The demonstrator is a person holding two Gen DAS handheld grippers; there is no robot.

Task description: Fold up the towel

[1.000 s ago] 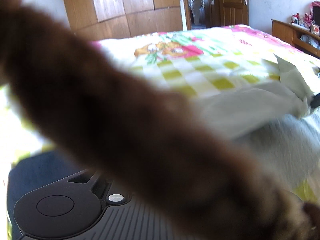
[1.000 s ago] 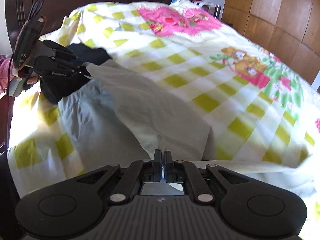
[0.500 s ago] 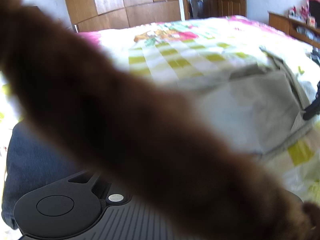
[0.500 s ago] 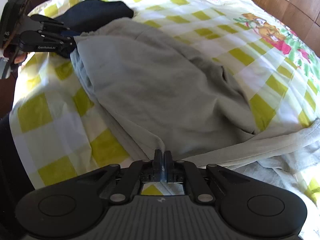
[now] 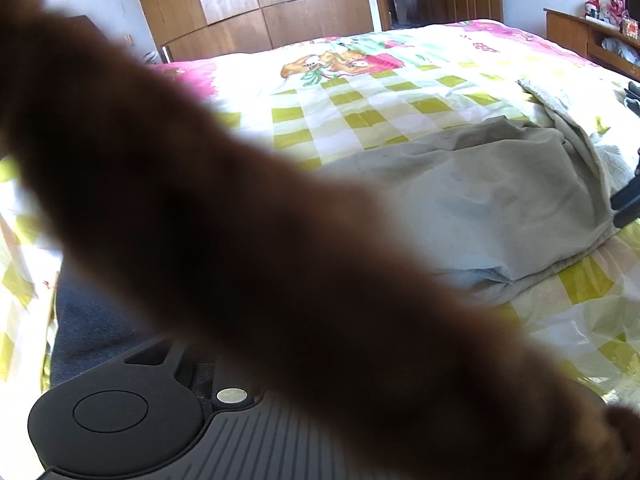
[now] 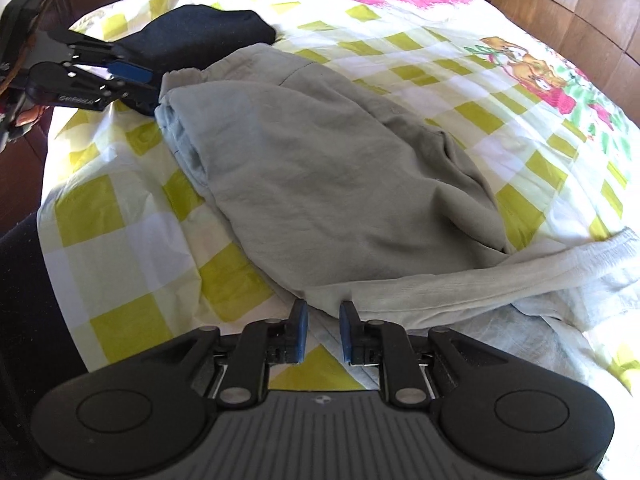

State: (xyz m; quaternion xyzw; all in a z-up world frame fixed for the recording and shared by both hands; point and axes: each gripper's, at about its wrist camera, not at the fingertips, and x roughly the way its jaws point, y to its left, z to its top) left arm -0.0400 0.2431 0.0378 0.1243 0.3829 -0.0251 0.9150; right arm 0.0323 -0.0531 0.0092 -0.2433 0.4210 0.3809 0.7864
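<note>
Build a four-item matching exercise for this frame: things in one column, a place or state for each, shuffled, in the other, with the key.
Things
1. grey towel
2. right tool
3. left tool
4. dark garment

Place or state
A. jaws apart at the towel's near edge
B. folded over on the checked bedspread
C. behind the towel's far-left corner
D. open beside the towel's far-left corner

Pairs: 1-B, 2-A, 3-D, 4-C

Matt grey cloth towel (image 6: 328, 184), wrinkled cotton bedsheet (image 6: 120, 216)
</note>
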